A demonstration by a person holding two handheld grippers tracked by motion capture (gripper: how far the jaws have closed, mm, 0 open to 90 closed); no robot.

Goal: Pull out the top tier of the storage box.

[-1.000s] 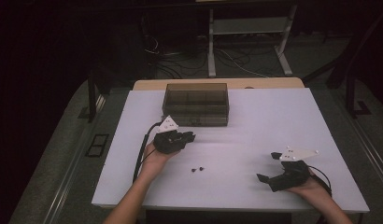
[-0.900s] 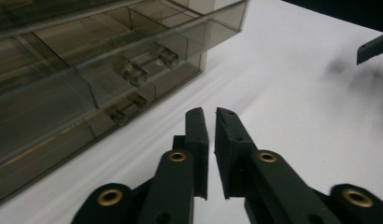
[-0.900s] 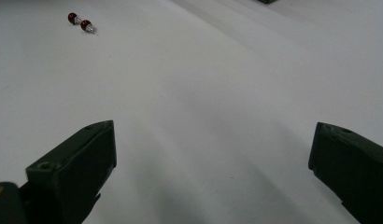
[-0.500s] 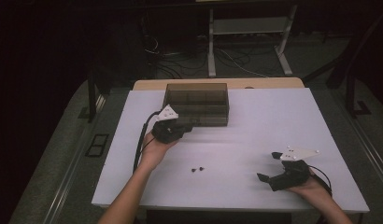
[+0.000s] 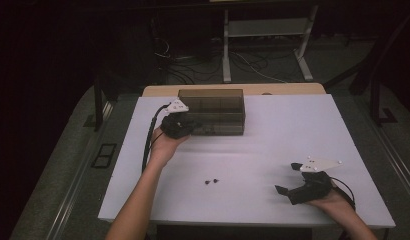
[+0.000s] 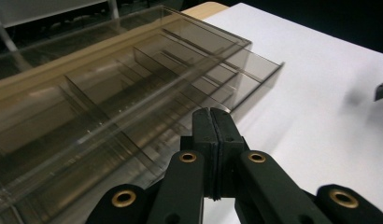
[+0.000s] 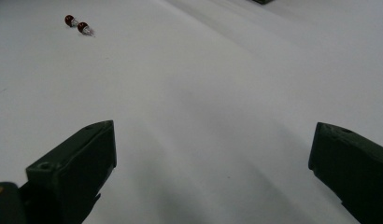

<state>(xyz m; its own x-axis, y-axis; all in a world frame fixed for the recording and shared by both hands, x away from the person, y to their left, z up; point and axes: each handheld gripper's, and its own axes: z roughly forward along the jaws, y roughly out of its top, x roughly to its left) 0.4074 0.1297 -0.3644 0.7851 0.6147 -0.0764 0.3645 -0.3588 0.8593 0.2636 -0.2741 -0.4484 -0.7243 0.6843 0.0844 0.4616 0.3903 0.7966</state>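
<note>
Jaws pressed flat together on the left gripper (image 6: 211,140), pad against pad, and from its own view nothing can be made out between them; if a small piece is pinched there, it is too small to tell. They have just been closing. Against the earlier high views, this hand has come up off the middle of the tabletop and travelled toward the far edge, and now it hangs at the near left corner of the smoky clear organizer box (image 5: 213,107), right over the first compartments (image 6: 110,107). My read: this is a carry-and-drop run, one piece lifted from the loose group and brought to the box, with the release into a compartment the step ahead.

Two small red-headed pieces (image 5: 211,180) lie together on the white tabletop (image 5: 293,135), toward the near edge and a little left of centre, well apart from the box. They sit exactly where they sat in both earlier pictures, so the sorting is not finished.

Over at the near right corner, the right gripper (image 5: 293,178) rests low on the tabletop with its jaws spread wide, nothing in between, just bare white surface (image 7: 213,116). Same place as a second ago, no change there. Its view points toward the red pieces (image 7: 77,24), far off.
</note>
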